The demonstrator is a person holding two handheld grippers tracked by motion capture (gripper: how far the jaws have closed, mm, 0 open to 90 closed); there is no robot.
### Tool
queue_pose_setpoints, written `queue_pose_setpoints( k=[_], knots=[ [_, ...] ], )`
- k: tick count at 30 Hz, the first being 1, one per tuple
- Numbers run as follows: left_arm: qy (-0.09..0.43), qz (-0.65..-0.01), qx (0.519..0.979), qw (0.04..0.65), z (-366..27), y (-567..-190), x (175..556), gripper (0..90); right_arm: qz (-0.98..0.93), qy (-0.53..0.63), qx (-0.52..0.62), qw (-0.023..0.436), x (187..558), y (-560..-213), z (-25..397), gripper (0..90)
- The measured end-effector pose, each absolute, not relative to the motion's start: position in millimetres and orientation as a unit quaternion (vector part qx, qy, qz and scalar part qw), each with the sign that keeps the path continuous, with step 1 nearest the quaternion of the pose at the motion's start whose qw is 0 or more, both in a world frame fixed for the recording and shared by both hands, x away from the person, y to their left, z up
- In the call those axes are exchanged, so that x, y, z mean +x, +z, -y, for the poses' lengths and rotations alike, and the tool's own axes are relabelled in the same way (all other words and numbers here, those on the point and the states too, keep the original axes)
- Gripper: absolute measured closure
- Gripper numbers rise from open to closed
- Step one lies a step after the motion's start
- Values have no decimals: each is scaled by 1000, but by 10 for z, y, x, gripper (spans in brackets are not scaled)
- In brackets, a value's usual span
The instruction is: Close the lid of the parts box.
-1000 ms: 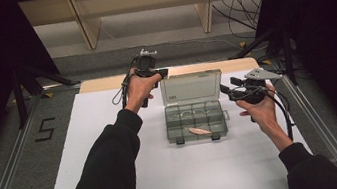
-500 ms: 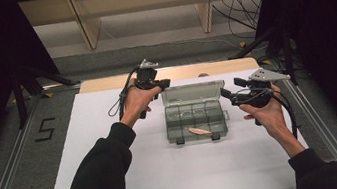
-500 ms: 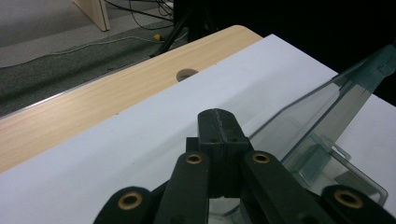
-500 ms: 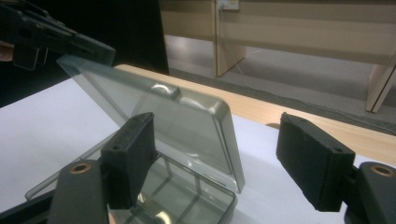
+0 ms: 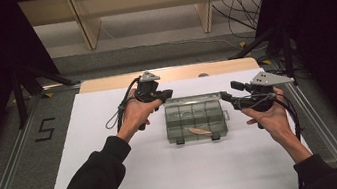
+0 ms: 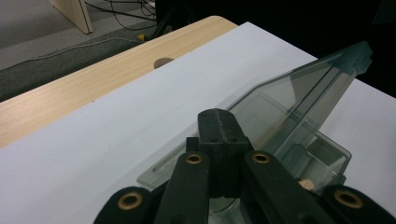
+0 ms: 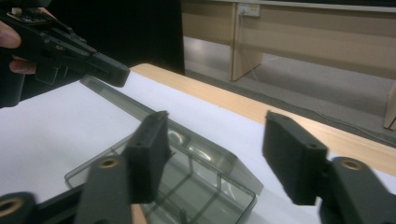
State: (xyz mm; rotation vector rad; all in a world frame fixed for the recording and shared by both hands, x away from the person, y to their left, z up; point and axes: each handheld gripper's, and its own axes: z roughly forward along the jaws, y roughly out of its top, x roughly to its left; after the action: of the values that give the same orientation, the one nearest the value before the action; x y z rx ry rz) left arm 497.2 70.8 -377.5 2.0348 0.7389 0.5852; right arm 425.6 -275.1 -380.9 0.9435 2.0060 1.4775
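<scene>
Box [image 5: 194,120] lies lengthwise across table, lid seemingly half-raised; left jaws closed, right jaws apart.

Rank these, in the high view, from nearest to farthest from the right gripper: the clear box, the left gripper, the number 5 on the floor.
From the right gripper:
1. The clear box, just beside its jaws, toward the table's middle.
2. The left gripper, across the box, at the lid's far left corner.
3. The number 5, on the floor off the table's left edge.

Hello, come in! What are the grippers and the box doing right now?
Left gripper shut at the lid. Right gripper open, beside box. Lid half down. Nothing blocking.
</scene>
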Motion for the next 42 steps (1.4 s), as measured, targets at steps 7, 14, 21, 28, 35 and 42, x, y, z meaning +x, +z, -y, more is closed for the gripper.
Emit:
queue_pose_setpoints(
  k=[7,14,21,28,35,42],
  knots=[
    [251,-299,814,431,-725,-3904,4838,898,-747,533,329,222,4199,-3824,2750,659],
    [100,-333,803,484,-599,-4079,4604,897,-767,521,310,209,4164,-3936,2746,806],
    [77,-380,781,489,-569,-4146,4451,898,-781,510,299,199,4135,-4090,2728,856],
    [67,-385,780,489,-595,-4209,4382,898,-792,500,291,195,4128,-4205,2715,870],
    [63,-399,772,491,-621,-4275,4306,898,-799,494,284,192,4114,-4291,2706,876],
    [63,-381,789,478,-666,-4352,4289,898,-806,484,285,189,4111,-4360,2721,879]
  ],
)
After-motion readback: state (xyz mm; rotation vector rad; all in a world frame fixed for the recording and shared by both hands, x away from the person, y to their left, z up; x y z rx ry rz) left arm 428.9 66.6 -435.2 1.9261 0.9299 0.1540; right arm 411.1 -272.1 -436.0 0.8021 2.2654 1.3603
